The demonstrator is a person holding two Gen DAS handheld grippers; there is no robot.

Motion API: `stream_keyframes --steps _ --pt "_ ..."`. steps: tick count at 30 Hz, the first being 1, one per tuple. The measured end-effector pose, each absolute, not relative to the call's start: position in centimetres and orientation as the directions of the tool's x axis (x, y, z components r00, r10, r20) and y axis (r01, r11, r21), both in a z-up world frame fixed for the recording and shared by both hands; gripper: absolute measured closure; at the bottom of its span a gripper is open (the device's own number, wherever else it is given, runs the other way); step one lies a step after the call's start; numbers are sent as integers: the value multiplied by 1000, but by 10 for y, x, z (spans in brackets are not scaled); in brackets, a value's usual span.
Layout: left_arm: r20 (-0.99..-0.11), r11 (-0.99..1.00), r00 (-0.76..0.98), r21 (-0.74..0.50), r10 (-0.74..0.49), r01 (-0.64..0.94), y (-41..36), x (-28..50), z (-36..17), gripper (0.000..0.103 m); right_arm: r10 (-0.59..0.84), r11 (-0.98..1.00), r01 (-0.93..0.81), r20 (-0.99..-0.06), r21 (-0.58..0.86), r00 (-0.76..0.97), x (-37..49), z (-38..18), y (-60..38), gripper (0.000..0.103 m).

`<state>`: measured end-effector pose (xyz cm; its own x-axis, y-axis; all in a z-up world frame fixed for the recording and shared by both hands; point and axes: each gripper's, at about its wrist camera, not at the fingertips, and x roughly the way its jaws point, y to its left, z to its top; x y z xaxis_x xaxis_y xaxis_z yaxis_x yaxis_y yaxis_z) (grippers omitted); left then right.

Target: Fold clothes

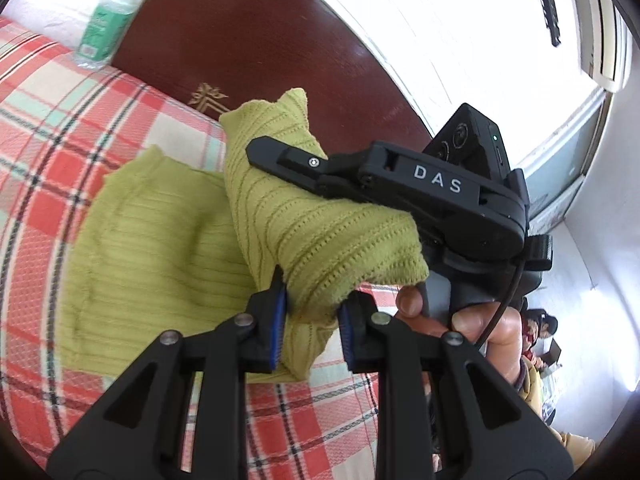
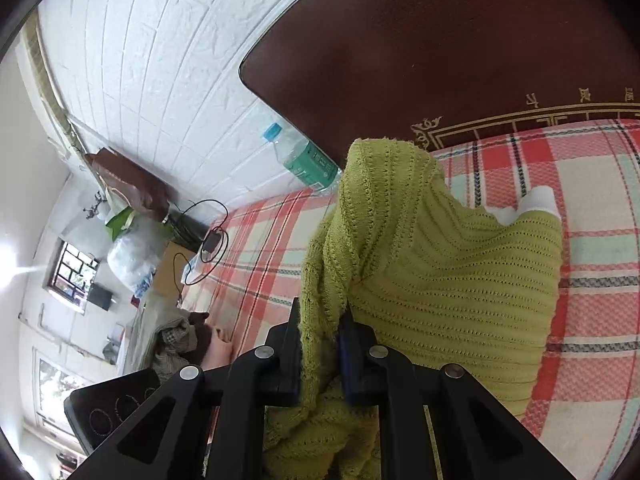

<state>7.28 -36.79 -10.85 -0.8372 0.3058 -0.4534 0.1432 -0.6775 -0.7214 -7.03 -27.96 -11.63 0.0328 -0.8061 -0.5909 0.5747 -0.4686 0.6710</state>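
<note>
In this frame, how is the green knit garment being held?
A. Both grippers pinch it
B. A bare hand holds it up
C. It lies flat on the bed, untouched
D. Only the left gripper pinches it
A: the left gripper has the green knit garment bunched between its blue pads, and the right gripper clamps a fold of the same garment above the plaid bed cover.

I read white capitals "DAS" on the black body of my right gripper [image 1: 294,168], seen from my left wrist camera. The water bottle [image 1: 106,20] carries a green label, but its print is too blurred to read. The dark brown headboard [image 2: 460,52] bears gold ornament with small character-like marks along its border; I cannot make them out.
</note>
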Motion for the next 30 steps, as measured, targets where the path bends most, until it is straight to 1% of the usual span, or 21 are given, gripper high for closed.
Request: stream_keyframes --steps 9,13,16,17,18,23,27,30 --pt "-472 -613 -839 -757 272 227 -396 100 -139 78 -746 -496 611 -663 617 65 -44 -146 -329 89" --pt "-477 -596 -838 -764 264 247 -401 110 -148 78 -716 -514 634 -696 578 54 -35 -154 -337 86" --pt "-480 -580 -837 -772 262 261 -406 116 -156 78 -703 -516 647 -709 562 55 -31 -158 -339 80" --pt "-480 -572 -838 -776 260 267 -408 119 -159 78 -700 -513 651 -712 559 60 -30 -160 -340 73" --pt "-480 -564 -839 -779 257 273 -411 122 -161 78 -697 -510 656 -714 557 64 -28 -161 -341 71" --pt "-487 -534 -842 -787 232 308 -423 136 -175 78 -687 -502 687 -725 526 53 -20 -163 -342 70" --pt "-511 -550 -840 -762 183 343 -430 152 -177 78 -696 -475 723 -717 502 40 -9 -155 -337 70" --pt "-537 -576 -829 -730 152 367 -432 162 -177 77 -713 -444 772 -701 455 4 5 -145 -328 70"
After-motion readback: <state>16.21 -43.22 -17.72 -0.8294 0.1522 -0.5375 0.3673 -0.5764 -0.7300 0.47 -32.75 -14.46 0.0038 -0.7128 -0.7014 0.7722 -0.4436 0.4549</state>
